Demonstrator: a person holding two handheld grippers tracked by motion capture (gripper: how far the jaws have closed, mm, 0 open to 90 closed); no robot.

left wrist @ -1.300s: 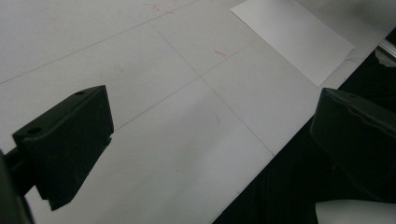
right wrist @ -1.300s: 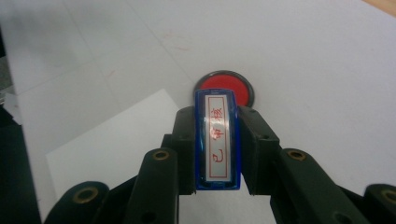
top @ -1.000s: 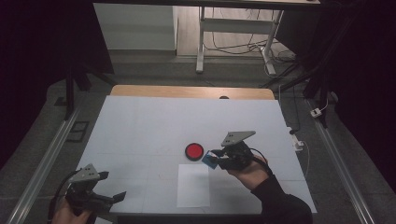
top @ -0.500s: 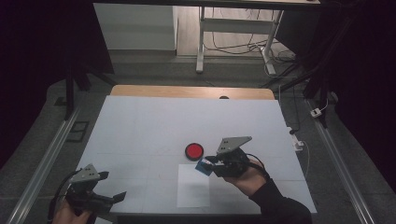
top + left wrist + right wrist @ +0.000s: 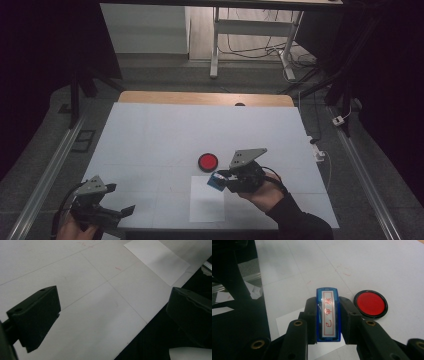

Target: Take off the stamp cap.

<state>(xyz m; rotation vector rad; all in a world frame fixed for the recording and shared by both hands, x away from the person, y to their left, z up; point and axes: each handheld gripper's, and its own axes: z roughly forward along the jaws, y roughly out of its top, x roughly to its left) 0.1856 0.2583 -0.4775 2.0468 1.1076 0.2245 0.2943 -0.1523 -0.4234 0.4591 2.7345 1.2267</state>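
Now lower — right gripper (image 5: 220,181) over paper (image 5: 207,199)

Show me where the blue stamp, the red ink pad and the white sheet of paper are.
blue stamp (image 5: 328,315): right gripper view, on its labelled face.
red ink pad (image 5: 208,161): high view, centre of the red disc.
white sheet of paper (image 5: 207,207): high view, bare lower middle.

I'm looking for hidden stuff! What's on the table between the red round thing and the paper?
Nothing: in the high view, only bare white tabletop separates the round red ink pad from the white paper sheet.

blue stamp (image 5: 328,315), red ink pad (image 5: 370,304), black tongs (image 5: 328,322)
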